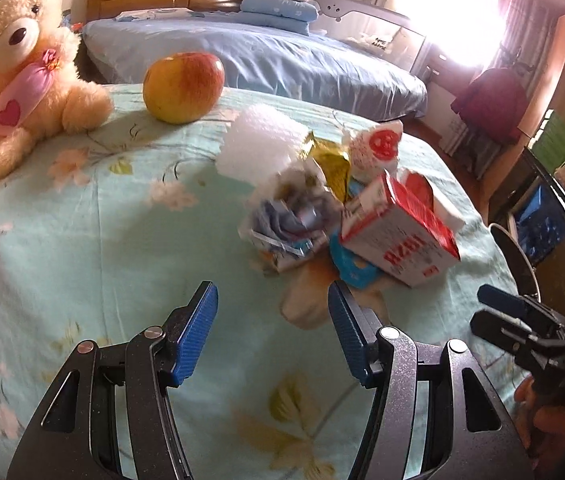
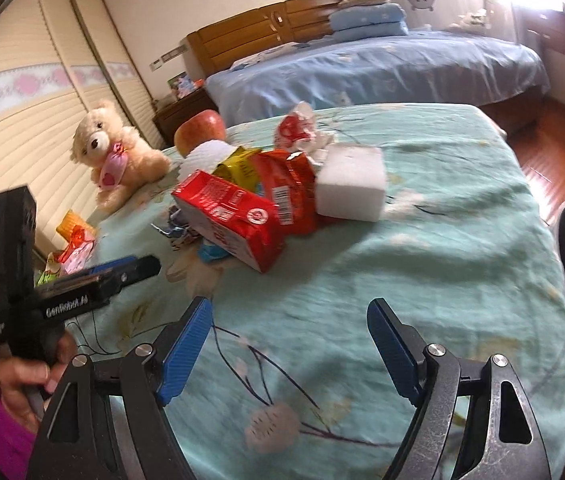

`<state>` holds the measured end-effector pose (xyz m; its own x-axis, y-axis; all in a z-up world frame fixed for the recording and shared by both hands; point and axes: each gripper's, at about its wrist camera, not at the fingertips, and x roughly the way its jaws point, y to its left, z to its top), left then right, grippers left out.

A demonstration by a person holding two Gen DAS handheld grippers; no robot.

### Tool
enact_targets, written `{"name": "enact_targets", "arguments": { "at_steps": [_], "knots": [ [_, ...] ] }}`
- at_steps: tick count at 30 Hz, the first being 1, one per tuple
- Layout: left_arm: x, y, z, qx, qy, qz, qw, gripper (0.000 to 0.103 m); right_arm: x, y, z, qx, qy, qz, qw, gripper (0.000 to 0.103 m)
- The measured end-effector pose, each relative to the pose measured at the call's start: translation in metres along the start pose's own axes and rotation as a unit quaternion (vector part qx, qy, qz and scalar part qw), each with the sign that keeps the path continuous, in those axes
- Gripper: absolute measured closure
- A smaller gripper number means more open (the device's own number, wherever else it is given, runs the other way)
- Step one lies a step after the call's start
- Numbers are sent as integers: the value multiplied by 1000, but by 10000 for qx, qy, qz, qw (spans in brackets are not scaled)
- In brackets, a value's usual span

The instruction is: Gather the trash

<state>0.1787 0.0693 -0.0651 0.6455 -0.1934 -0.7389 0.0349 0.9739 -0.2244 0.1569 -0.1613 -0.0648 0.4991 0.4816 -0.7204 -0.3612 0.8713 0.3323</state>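
1. Trash sits heaped in one pile toward the far middle of the tabletop (image 2: 422, 264), which is draped in a mint-green floral cloth; the pile's front is a red-and-white cardboard carton (image 1: 398, 236) lying tilted on its side.
2. Against the carton lie a crumpled red foil wrapper (image 2: 290, 184), a gold-yellow foil wrapper (image 1: 332, 164), a crumpled blue-and-white paper packet (image 1: 286, 220) and a white wrapper with a red print (image 1: 378, 146).
3. White rectangular foam block (image 2: 350, 182) touches the red wrapper on the pile's right side in the right wrist view; a white foam net sleeve (image 1: 256, 142) rests at the pile's back.
4. Left hand-held gripper (image 1: 272, 330) hovers just short of the pile, blue pads wide apart, holding nothing.
5. Right hand-held gripper (image 2: 288, 346) hangs over bare cloth nearer the tabletop's near edge, jaws spread wide and empty.
6. Behind the pile stands a red-yellow apple (image 1: 183, 87), and left of it sits a cream plush teddy bear (image 1: 22, 68) with a pink bow.
7. Beyond the tabletop lies a bed with blue sheets (image 2: 382, 68).
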Motion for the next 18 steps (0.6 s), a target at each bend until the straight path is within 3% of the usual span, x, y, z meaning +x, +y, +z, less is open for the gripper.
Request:
{"name": "enact_targets", "arguments": {
  "at_steps": [6,10,13,15,18],
  "knots": [
    [11,13,17,17,52,-185,9998,45,13,7,11,-186,72,163,9997,30],
    [21,12,20,118,130,-323,9993,48,23,13,19,-342,126,235,9991,41],
    [29,7,21,257,245,-471,9983,64,30,14,24,-396,180,270,9987,43],
    [33,2,21,394,297,-505,9975,86,37,16,26,-430,219,271,9985,48],
    [33,-6,18,612,294,-456,9967,90,43,17,29,-441,263,270,9983,64]
  ]
}}
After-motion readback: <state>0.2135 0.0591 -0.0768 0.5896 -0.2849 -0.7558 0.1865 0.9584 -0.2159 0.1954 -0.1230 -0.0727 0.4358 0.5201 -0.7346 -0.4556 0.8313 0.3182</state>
